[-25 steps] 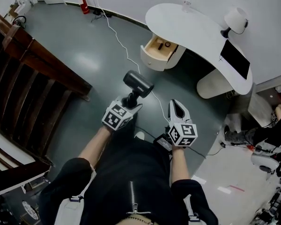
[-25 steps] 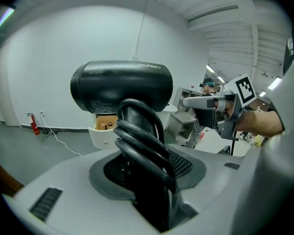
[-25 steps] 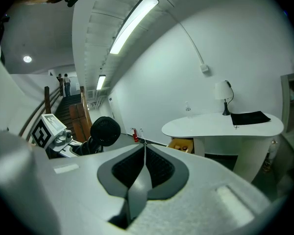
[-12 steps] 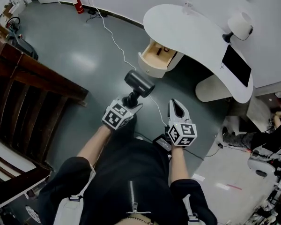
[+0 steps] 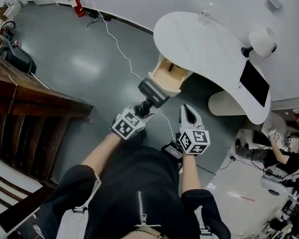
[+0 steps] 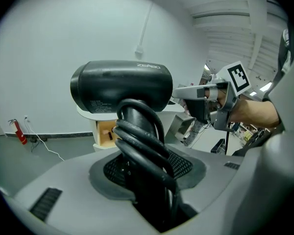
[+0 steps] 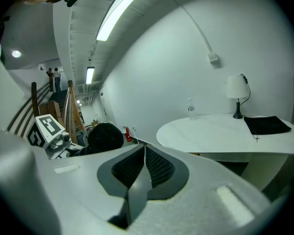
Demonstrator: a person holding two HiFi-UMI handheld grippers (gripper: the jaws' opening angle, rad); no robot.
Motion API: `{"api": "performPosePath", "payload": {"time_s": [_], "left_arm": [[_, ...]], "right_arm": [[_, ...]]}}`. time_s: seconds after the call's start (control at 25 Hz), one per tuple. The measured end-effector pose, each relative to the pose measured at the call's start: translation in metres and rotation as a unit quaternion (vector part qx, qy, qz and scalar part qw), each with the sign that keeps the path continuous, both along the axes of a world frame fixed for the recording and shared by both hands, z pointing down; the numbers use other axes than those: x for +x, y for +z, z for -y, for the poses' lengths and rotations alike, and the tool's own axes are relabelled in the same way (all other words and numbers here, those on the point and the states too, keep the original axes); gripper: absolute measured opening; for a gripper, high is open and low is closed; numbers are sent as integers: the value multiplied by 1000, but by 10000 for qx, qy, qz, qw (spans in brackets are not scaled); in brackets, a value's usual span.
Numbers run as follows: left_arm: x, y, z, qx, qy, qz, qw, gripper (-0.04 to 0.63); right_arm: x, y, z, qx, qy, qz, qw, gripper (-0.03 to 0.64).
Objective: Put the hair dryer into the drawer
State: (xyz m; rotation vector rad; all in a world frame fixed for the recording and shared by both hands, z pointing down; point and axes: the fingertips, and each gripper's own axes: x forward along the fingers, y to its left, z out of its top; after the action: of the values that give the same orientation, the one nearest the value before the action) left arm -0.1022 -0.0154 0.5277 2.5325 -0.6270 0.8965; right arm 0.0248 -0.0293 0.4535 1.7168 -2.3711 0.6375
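Observation:
A black hair dryer [image 5: 152, 92] [image 6: 121, 86] with its cord wrapped round the handle stands upright in my left gripper [image 5: 142, 108] [image 6: 149, 180], which is shut on the handle. In the right gripper view the dryer [image 7: 105, 137] shows at the left. Just beyond it, the open wooden drawer [image 5: 169, 74] [image 6: 106, 132] sticks out from under the white curved table [image 5: 209, 49] [image 7: 225, 133]. My right gripper [image 5: 188, 114] [image 7: 144, 173] is shut on nothing and hovers to the right of the dryer, over the floor.
A white lamp [image 5: 261, 40] [image 7: 236, 94], a black mat [image 5: 254, 82] [image 7: 267, 125] and a clear bottle [image 5: 206, 12] are on the table. A white cable [image 5: 117, 46] runs across the grey floor. A dark wooden staircase railing [image 5: 35, 103] is at left.
I have moved closer to the table. The left gripper has carried the hair dryer forward, and its head now overlaps the drawer front. The right gripper has kept its place beside it.

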Motion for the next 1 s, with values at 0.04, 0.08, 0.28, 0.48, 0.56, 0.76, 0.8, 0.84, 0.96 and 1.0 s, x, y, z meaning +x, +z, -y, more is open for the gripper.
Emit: {"api": "performPosePath", "payload": {"time_s": [0.04,0.08,0.28,0.48,0.56,0.76,0.8,0.84,0.96,1.0], "left_arm": [[-1,1,10,-1,57,32,10000,199],[-3,2,19,-2,112,60,9999,199],[-11,6,60,-67,336,87,9994,198],[-11,12,94,-114,499,131,9986,198],[-9,13,102,-139,522,90,9985,198],[14,22,113,-188,813,107,9965,198],[20,22,114,-175,855,129,9961,199],[26,22,116,-167,876,134,9959,198],[46,25,124,-148,858,150,9961,199],[52,26,127,-138,842,163,9962,198]], "right_arm": [[-2,1,12,-13,9,-11,10000,5],[-3,2,23,-24,27,-14,10000,5],[-9,4,72,-66,158,-32,9998,5],[-2,5,100,-111,324,-63,9994,5],[3,7,105,-154,394,-73,9991,5],[26,14,118,-233,420,-138,9987,5],[31,15,121,-232,427,-124,9987,5],[36,16,124,-225,432,-104,9988,5],[53,18,134,-188,380,-58,9991,5],[58,18,139,-168,351,-43,9992,5]]}}
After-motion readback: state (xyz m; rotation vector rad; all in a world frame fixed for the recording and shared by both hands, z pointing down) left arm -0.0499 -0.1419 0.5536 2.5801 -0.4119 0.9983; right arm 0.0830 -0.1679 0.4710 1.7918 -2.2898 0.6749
